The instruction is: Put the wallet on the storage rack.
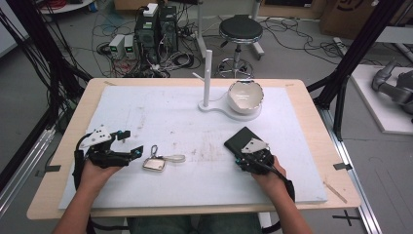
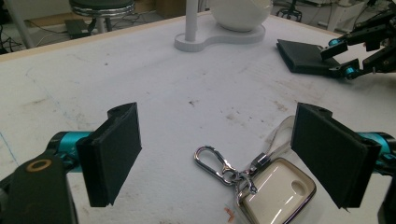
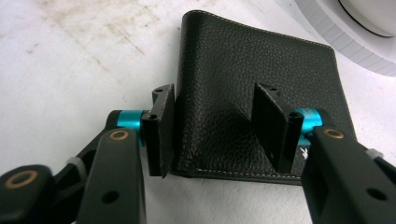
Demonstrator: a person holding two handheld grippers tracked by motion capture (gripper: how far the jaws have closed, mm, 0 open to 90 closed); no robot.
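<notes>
Open white mat (image 1: 160, 117) lies wide at the table's centre. At one o'clock, a white stand with bowl (image 1: 245, 96) blocks passage. At seven o'clock, a key fob (image 1: 155, 164) lies low beside the left gripper (image 1: 127, 143).

Even, fairly bright overhead light fell on the white table (image 1: 160, 112), leaving only soft, short shadows. The high view looked coarse and slightly soft. Close jaws blurred in both gripper views
</notes>
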